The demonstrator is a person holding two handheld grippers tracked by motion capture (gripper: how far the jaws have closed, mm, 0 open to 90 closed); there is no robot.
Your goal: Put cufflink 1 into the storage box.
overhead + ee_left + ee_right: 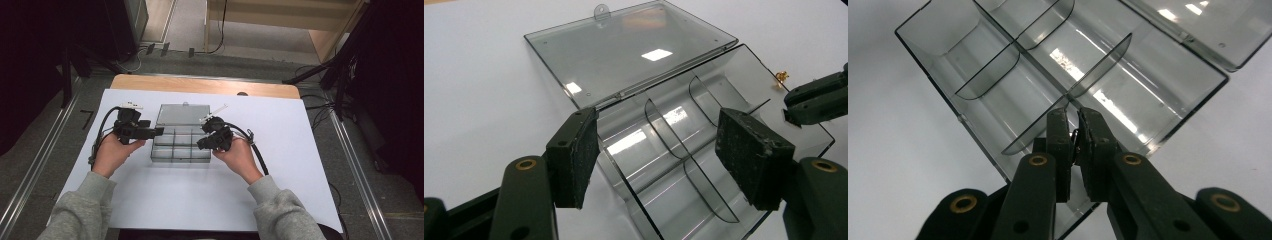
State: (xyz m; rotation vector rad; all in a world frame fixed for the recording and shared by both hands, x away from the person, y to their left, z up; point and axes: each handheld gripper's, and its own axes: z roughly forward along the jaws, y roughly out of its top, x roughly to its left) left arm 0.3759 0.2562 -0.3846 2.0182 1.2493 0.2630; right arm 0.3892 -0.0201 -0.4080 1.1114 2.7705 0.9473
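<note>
The left gripper (160,131) stands open at the left end of the organiser box (180,159). Its pads straddle that end's corner without pressing on it. I read this as a steadying post: from there I could clamp the wall if the box started to slide.

The right gripper (200,145) comes in over the box's right half. In the right gripper view its jaws are almost closed, with a small dark piece (1075,140) seemingly pinched between the pads. I cannot tell what the piece is. The tips hang above the box's near wall where a cross divider meets it, which suits lowering the piece into a compartment.

The lid (182,112) is folded flat behind the box on the white sheet (200,200), so every compartment is open from above.

Counts:
- One box and one hinged lid.
- Two grippers, one in each hand.
- One long divider down the middle of the box.
- At least three curved cross dividers branching from it.
- One tiny gold bit (781,76), in the left gripper view, on the sheet just outside the box's right end.
- I see nothing lying in the compartments.
</note>
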